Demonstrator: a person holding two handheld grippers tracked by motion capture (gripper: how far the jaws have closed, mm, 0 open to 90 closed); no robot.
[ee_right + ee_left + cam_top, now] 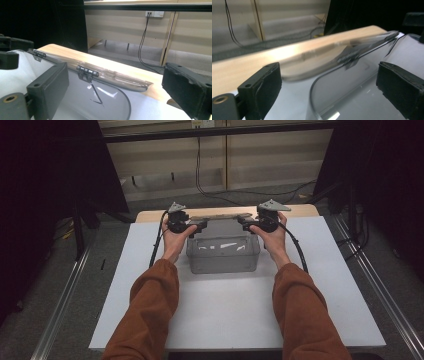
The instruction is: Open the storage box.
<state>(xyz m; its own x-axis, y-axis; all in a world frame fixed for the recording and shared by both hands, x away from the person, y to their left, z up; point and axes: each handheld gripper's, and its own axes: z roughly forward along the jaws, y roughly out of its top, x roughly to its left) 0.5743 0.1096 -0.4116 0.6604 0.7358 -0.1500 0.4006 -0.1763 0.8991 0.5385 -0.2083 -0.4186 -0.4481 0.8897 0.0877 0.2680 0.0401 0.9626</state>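
Grippers, left and right, flank the clear hinged-lid box on the tabletop; fingers wide apart, holding nothing, apparently releasing the opened lid.

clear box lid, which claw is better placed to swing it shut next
Neither side clearly, though I'd lean left. The left claw and right claw sit open at opposite ends of the clear box, level with its raised lid. In the left gripper view the lid's edge lies between its open jaws.
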